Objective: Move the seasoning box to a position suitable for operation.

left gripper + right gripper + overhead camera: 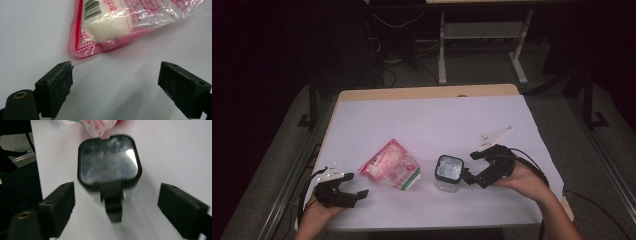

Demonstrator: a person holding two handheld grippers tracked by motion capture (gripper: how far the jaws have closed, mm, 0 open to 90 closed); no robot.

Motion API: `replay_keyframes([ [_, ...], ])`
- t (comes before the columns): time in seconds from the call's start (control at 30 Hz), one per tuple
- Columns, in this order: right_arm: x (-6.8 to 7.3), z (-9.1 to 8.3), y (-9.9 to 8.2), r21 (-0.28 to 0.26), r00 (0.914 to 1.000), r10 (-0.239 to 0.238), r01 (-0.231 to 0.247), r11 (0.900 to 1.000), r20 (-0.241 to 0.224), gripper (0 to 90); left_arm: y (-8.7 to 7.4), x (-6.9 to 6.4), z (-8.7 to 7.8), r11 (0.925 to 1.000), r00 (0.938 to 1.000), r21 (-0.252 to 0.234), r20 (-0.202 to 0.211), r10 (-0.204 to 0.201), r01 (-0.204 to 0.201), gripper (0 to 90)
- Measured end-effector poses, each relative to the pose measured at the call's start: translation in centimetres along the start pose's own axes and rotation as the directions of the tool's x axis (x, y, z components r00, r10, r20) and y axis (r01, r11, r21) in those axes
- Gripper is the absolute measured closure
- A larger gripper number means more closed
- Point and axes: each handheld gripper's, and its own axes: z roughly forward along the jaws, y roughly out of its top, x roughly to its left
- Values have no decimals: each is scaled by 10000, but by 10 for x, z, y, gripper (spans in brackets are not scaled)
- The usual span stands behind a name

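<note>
Fingers (60, 207) of the right gripper (471, 170) gape wide, just short of the square-lidded jar (449, 172); left gripper (354, 192) spread too, facing the pink packet (390, 165).

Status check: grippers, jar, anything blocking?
Left gripper open, short of pink bag. Right gripper open, facing lidded jar, not gripping. Nothing between.

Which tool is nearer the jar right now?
Right. The right tool sits just beside the jar, jaws open toward it. The left tool is far off, beyond the pink bag.
</note>
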Motion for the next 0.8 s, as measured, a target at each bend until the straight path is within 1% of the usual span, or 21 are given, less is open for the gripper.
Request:
replay_keyframes([
  [0.03,0,-2,-4,-22,10000,-52,52,10000,55,203,0,0,0,10000,10000,0,-2,2,-2,119],
  [0.07,1,-5,-9,-147,9999,87,-85,9999,77,233,0,0,0,10000,10000,10,-13,-17,17,119],
  [0.13,-1,-10,-19,-292,9997,215,-210,9994,155,318,0,0,0,10000,10000,16,-12,-3,3,119],
  [0.17,-1,-11,-24,-337,9994,267,-259,9991,220,368,0,0,0,10000,10000,37,-12,38,-38,119],
  [0.2,-2,-13,-30,-454,9986,454,-440,9980,283,432,0,0,0,10000,10000,83,-17,24,-23,119],
  [0.23,-3,-13,-36,-547,9982,549,-535,9971,244,494,0,0,0,9999,10000,134,-21,25,-24,119],
  [0.33,-1,-12,-48,-694,9965,782,-760,9947,295,651,-1,0,2,9999,10000,125,11,47,-47,119],
  [0.37,0,-11,-52,-755,9965,788,-766,9942,271,698,0,0,2,9999,10000,128,12,88,-88,119],
  [0.4,2,-9,-56,-845,9955,920,-896,9924,245,745,0,0,2,9999,10000,126,12,99,-99,119],
  [0.43,3,-7,-59,-918,9951,937,-906,9916,303,798,0,-1,3,9999,10000,100,7,65,-65,119],
  [0.47,5,-5,-61,-899,9943,1003,-968,9912,348,844,0,-1,3,9999,10000,113,0,57,-57,119],
  [0.5,7,-2,-64,-833,9950,953,-926,9922,284,882,0,-1,3,9999,10000,105,7,75,-75,119],
  [0.57,9,2,-68,-838,9952,973,-971,9917,-11,898,1,-1,3,9998,9999,122,7,141,-141,119],
  [0.6,11,4,-69,-833,9961,875,-880,9926,-90,898,0,-2,3,9998,9999,144,10,163,-163,119],
  [0.7,17,12,-71,-770,9969,721,-744,9943,-314,898,0,-2,4,9998,9999,141,25,132,-132,119],
  [0.77,21,17,-70,-729,9978,542,-569,9957,-387,898,0,-2,4,9996,9998,193,26,190,-190,119],
  [0.8,22,20,-68,-709,9976,563,-590,9957,-396,898,0,-2,4,9995,9997,236,27,227,-227,119],
])
